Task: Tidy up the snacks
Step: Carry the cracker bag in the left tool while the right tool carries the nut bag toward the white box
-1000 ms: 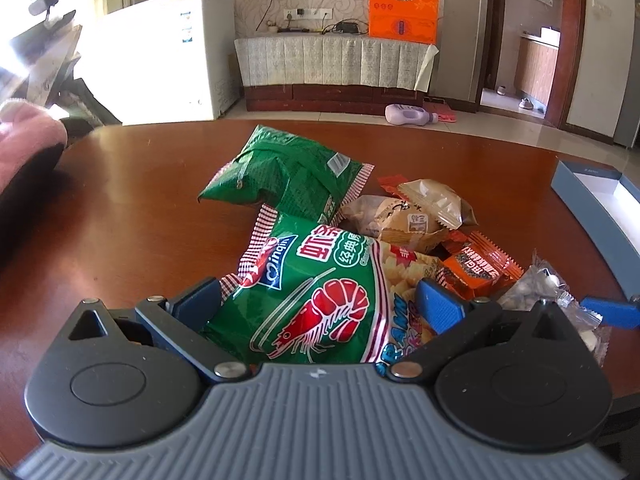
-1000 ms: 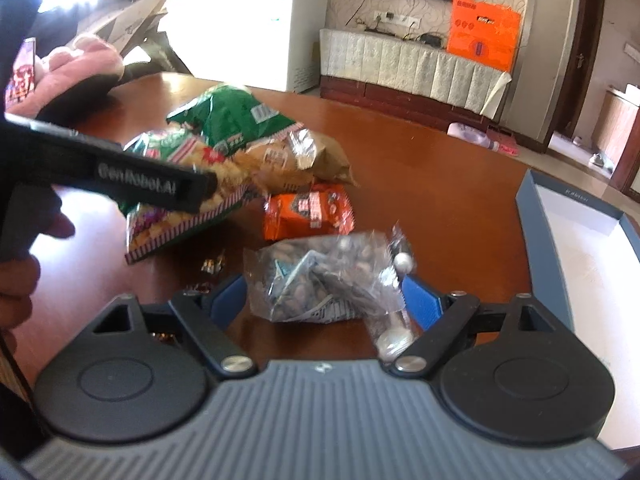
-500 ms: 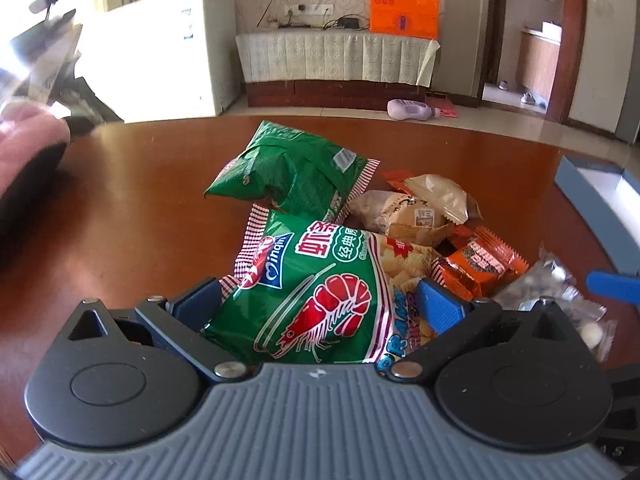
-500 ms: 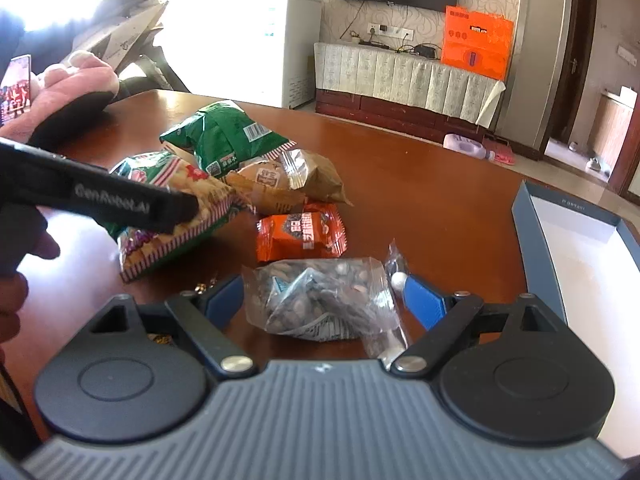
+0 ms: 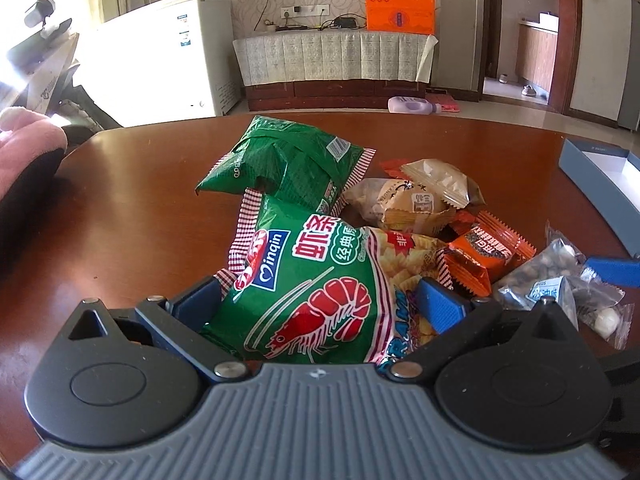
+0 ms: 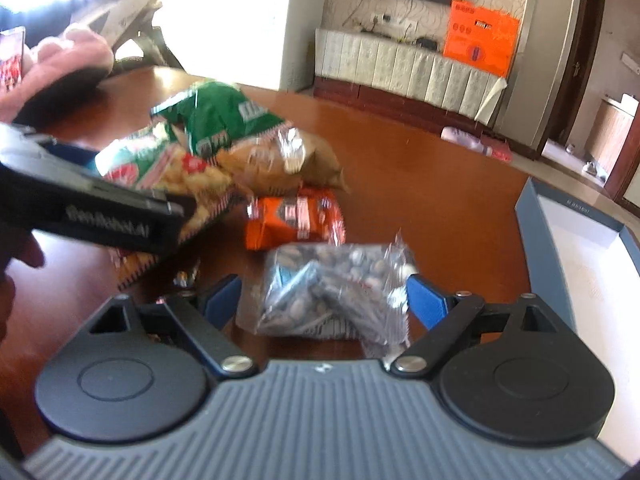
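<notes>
snacks are lying heaped on the brown table (image 5: 120,216); your left gripper (image 5: 320,300) is sitting with its blue fingers (image 5: 438,304) spread wide on either side of the green prawn cracker bag (image 5: 316,296), though you cannot tell whether they are pressing it; a second green bag (image 5: 288,160) is lying behind it, touching a tan packet (image 5: 416,196) and an orange packet (image 5: 484,256); your right gripper (image 6: 320,296) is straddling the clear bag of nuts (image 6: 336,284) with its jaws wide apart, the view being blurred; the blue-walled box (image 6: 532,216) is sitting open at the right, apart from the heap.
</notes>
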Demonstrator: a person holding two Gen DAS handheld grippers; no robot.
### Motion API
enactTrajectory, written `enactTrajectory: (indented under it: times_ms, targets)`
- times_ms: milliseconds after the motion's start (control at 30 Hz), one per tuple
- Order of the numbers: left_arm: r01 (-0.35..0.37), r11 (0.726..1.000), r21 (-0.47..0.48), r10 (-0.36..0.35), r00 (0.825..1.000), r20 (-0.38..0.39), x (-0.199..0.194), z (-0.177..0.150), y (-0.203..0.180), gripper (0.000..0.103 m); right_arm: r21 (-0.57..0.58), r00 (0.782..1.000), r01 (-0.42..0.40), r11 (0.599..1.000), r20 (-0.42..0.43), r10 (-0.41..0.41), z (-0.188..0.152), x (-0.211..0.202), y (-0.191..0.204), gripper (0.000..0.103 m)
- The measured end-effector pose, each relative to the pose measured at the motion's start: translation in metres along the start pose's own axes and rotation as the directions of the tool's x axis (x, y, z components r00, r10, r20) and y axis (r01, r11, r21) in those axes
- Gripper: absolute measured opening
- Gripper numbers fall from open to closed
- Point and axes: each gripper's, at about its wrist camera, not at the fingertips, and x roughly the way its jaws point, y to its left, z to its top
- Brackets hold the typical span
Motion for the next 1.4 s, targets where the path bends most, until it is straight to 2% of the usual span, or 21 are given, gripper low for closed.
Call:
enactTrajectory:
  times_ms: [133,200,467,800,933,1033,1400]
  targets:
    - [0.009,1.0,-0.011,-0.009,1.0,-0.002,0.001,0.0,0.002,0.103,0.017,1.0,-0.016,1.0,-0.001,0.016,0.001,0.001,-0.002,0.089]
    - [0.014,1.0,-0.015,-0.014,1.0,-0.004,0.001,0.0,0.003,0.103,0.029,1.0,-0.026,0.999,-0.003,0.026,0.001,0.001,-0.004,0.081]
    - [0.063,0.997,-0.033,-0.063,0.998,-0.002,0.003,0.0,0.007,0.103,0.054,0.999,-0.04,0.998,-0.006,0.04,0.003,0.001,-0.006,0.078]
    - [0.073,0.997,-0.023,-0.072,0.996,0.044,-0.004,0.003,0.006,0.08,0.092,0.998,-0.061,0.994,-0.005,0.061,0.006,-0.005,-0.01,0.072]
    - [0.098,0.994,-0.046,-0.096,0.994,0.056,-0.009,0.005,0.007,0.074,0.093,0.998,-0.069,0.993,0.01,0.069,0.007,-0.012,-0.011,0.071]
    - [0.118,0.991,-0.056,-0.115,0.992,0.06,-0.013,0.006,0.006,0.072,0.094,0.997,-0.076,0.993,0.03,0.073,0.01,-0.019,-0.012,0.071]
    - [0.117,0.991,-0.061,-0.109,0.986,0.122,-0.033,0.01,0.003,0.071,0.078,0.99,-0.075,0.994,0.121,0.065,0.021,-0.056,-0.02,0.071]
